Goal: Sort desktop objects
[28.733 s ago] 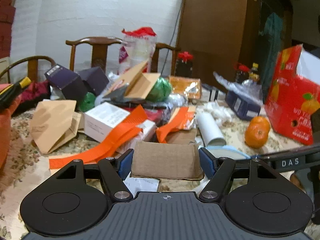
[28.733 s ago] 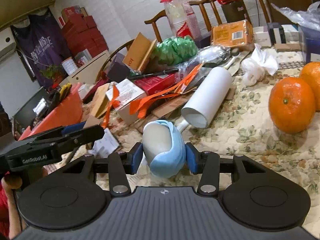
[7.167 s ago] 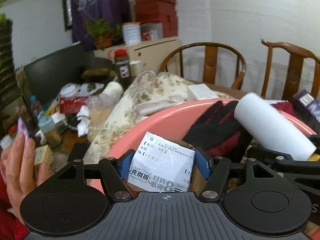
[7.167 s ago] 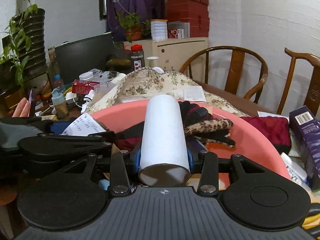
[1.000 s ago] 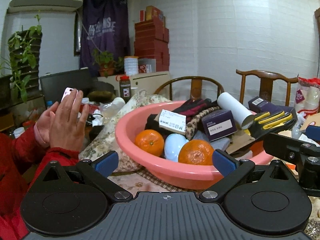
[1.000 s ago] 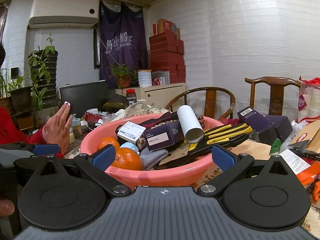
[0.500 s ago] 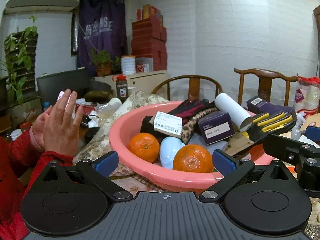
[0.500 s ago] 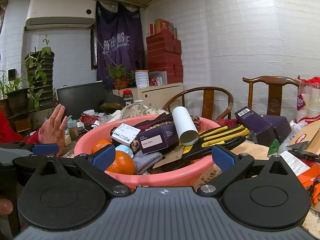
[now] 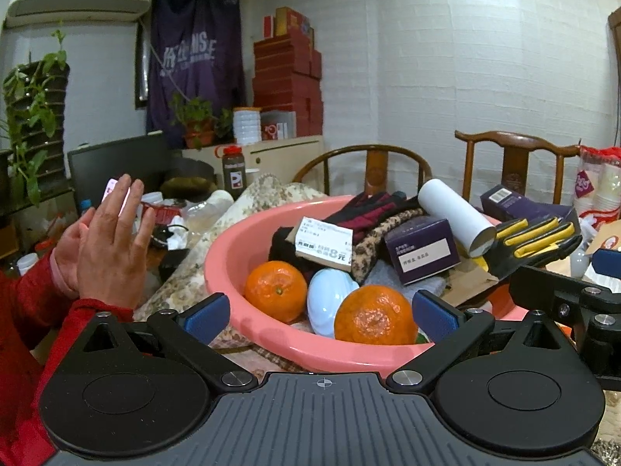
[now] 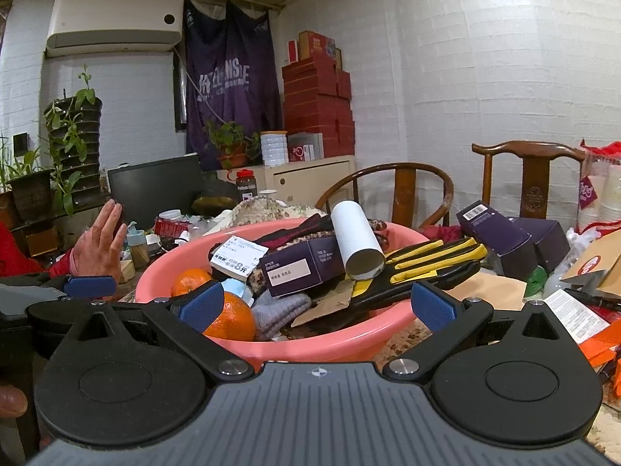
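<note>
A pink basin stands on the table, piled with sorted things: two oranges, a pale blue egg-shaped object, a white tube, a purple box, a labelled packet, dark gloves and a black-and-yellow glove. My left gripper is open and empty just in front of the basin. My right gripper is open and empty, also before the basin.
A person's raised hand in a red sleeve is at the left. Purple boxes, brown paper and orange strips lie on the table to the right. Wooden chairs stand behind the basin.
Both grippers have moved slightly closer to the basin and stay open. The person's hand at the left has shifted a little.
</note>
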The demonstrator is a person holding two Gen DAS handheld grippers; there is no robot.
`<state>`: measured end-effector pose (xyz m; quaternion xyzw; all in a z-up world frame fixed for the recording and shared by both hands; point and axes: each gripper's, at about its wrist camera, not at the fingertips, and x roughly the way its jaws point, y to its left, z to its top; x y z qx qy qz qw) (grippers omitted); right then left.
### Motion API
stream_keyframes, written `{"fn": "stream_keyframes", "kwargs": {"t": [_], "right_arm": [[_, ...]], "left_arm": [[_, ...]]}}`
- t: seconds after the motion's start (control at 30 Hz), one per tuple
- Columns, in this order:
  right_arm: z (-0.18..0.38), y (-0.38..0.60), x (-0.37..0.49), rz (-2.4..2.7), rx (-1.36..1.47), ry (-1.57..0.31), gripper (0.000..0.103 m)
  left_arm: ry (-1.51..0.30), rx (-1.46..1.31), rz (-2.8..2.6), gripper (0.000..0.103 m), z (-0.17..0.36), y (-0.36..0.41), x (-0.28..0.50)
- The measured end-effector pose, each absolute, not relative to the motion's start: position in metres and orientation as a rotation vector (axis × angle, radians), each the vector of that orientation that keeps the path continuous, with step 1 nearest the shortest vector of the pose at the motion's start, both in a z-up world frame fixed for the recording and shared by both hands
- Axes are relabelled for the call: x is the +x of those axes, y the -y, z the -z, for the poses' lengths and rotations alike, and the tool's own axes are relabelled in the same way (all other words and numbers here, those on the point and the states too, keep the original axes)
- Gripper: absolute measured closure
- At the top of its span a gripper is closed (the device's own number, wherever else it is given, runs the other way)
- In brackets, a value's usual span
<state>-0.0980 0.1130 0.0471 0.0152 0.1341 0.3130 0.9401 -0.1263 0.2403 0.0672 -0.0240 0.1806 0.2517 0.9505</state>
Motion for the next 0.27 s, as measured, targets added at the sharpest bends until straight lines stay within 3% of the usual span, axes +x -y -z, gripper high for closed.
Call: {"fn": "stream_keyframes", "kwargs": {"t": [0.27], "right_arm": [[-0.0454,-0.1141,-0.0963,-0.641,0.032,-0.280,0.001]], "left_arm": [[-0.361,-0.035,-0.523,0.000,-0.0655,-0.2422,-0.1247]]}}
